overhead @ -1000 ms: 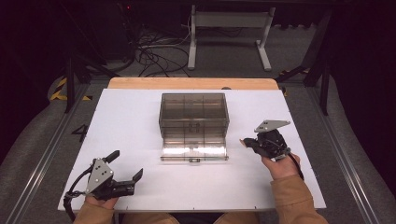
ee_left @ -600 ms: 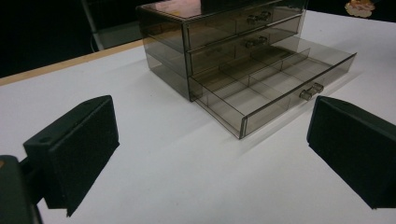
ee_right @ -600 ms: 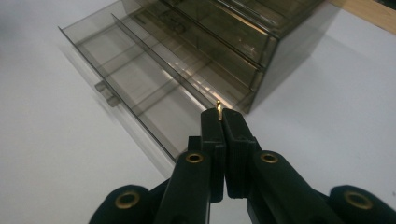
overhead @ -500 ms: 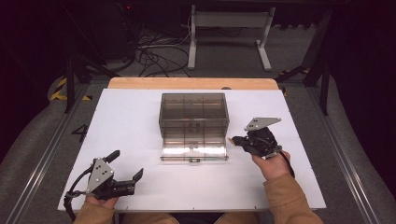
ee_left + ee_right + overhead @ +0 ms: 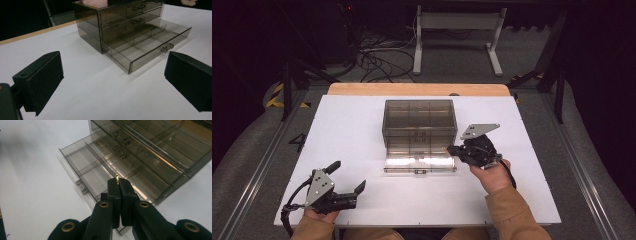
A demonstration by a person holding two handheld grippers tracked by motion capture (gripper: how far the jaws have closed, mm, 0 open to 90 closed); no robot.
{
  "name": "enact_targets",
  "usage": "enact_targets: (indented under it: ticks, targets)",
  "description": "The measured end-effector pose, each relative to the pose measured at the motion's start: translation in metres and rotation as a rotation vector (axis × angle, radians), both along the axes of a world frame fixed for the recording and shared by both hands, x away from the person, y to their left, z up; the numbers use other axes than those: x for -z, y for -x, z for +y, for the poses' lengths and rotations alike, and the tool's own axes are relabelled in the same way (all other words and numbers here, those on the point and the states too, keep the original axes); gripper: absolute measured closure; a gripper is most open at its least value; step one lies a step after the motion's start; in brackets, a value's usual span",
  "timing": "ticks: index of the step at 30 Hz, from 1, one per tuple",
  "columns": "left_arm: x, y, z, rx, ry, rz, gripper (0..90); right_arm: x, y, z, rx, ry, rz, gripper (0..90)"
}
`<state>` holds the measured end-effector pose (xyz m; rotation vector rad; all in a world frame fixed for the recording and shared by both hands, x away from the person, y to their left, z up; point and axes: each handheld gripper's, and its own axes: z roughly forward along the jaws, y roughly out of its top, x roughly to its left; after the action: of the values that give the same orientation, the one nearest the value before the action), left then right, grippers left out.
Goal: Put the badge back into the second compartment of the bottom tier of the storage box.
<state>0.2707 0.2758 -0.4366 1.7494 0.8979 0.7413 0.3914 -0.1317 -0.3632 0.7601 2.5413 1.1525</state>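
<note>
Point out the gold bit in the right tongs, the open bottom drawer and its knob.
gold bit (image 5: 116, 176), right gripper view, its protruding tip.
open bottom drawer (image 5: 140, 42), left gripper view, its divider.
knob (image 5: 167, 47), left gripper view, its front.

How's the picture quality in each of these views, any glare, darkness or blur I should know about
High view: the white table is evenly lit, the floor behind dark, with glare on the open bottom drawer. Left gripper view: the drawer unit is sharp; the near pads are soft. Right gripper view: bright streaks on the smoky plastic; the small gold tip between the shut jaws is sharp.
</note>
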Motion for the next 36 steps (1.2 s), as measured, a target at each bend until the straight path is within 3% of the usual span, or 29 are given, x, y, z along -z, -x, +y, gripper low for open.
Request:
enact_targets:
  ticks: [24,36]
  targets:
    - [0.0,0.0,0.0,0.001,0.0,0.001,2.8,0.006,-0.003,0.042,-0.091,0.006,0.021,88.6]
    - [0.0,0.0,0.0,0.006,0.0,-0.001,2.8,0.024,-0.01,0.064,-0.125,0.011,0.055,88.6]
